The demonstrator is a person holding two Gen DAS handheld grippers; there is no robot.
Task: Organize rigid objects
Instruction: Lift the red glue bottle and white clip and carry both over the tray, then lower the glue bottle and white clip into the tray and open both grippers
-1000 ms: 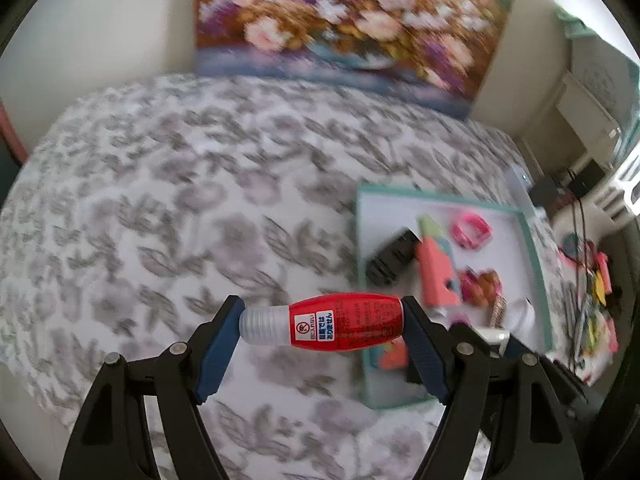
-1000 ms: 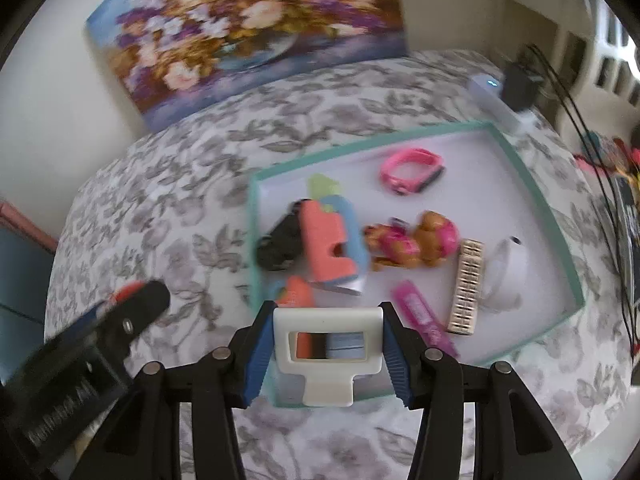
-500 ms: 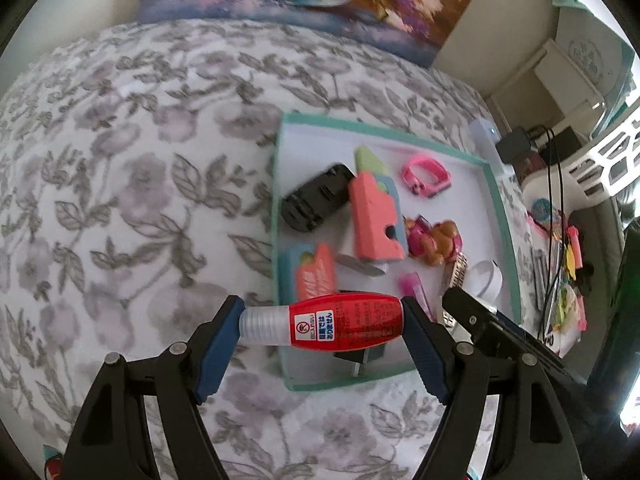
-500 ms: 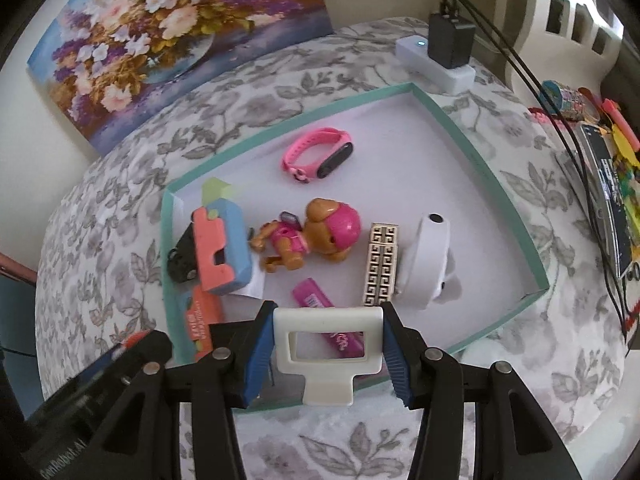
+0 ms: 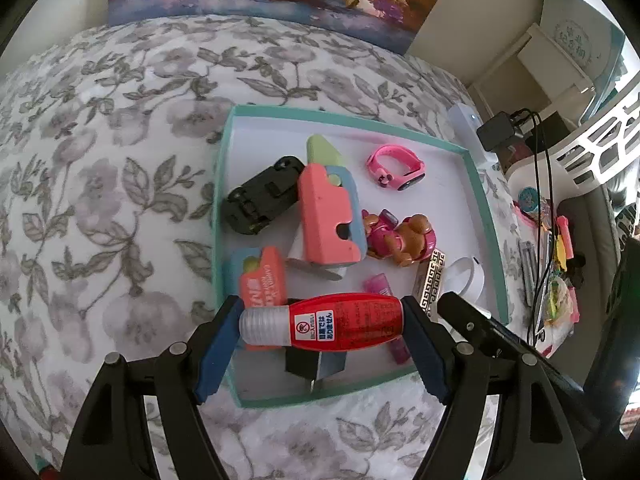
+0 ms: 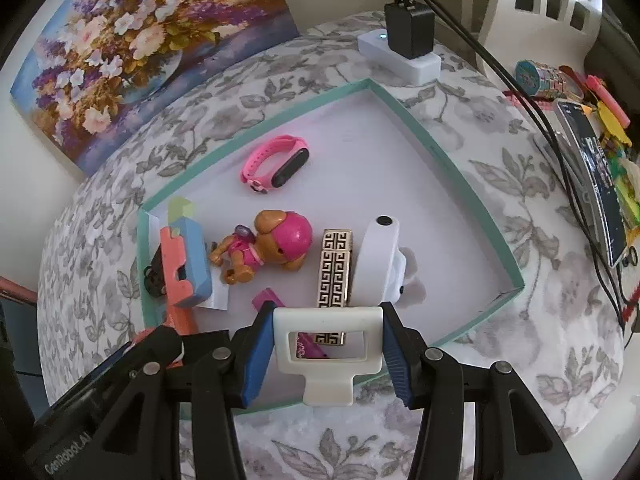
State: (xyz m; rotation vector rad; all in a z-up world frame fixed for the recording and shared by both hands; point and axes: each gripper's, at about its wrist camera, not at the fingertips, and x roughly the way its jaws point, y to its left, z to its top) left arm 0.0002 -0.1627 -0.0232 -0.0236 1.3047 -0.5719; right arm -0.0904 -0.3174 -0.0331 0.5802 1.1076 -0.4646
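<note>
My left gripper (image 5: 322, 326) is shut on a red bottle with a clear cap (image 5: 332, 326), held crosswise above the near end of a teal-rimmed tray (image 5: 222, 200). My right gripper (image 6: 326, 344) is shut on a white plastic frame piece (image 6: 326, 356), over the tray's (image 6: 452, 160) near edge. In the tray lie a pink watch (image 6: 276, 166), a pink puppy toy (image 6: 268, 248), a gold patterned bar (image 6: 334, 268), a white band (image 6: 376, 260), a coral and blue block (image 5: 326, 216), a black clip (image 5: 262, 196) and a magenta tube (image 5: 380, 286).
The tray sits on a bed with a grey floral cover (image 5: 100, 168). A flower painting (image 6: 132, 44) leans on the far wall. A white power strip with a black charger (image 6: 404, 44) lies by the tray's far corner. A phone, cables and coloured clutter (image 6: 600, 168) crowd the right side.
Both grippers have moved over the tray and tilted further down, so the tray now fills more of each view. Their grips on the bottle and the white piece are unchanged.
</note>
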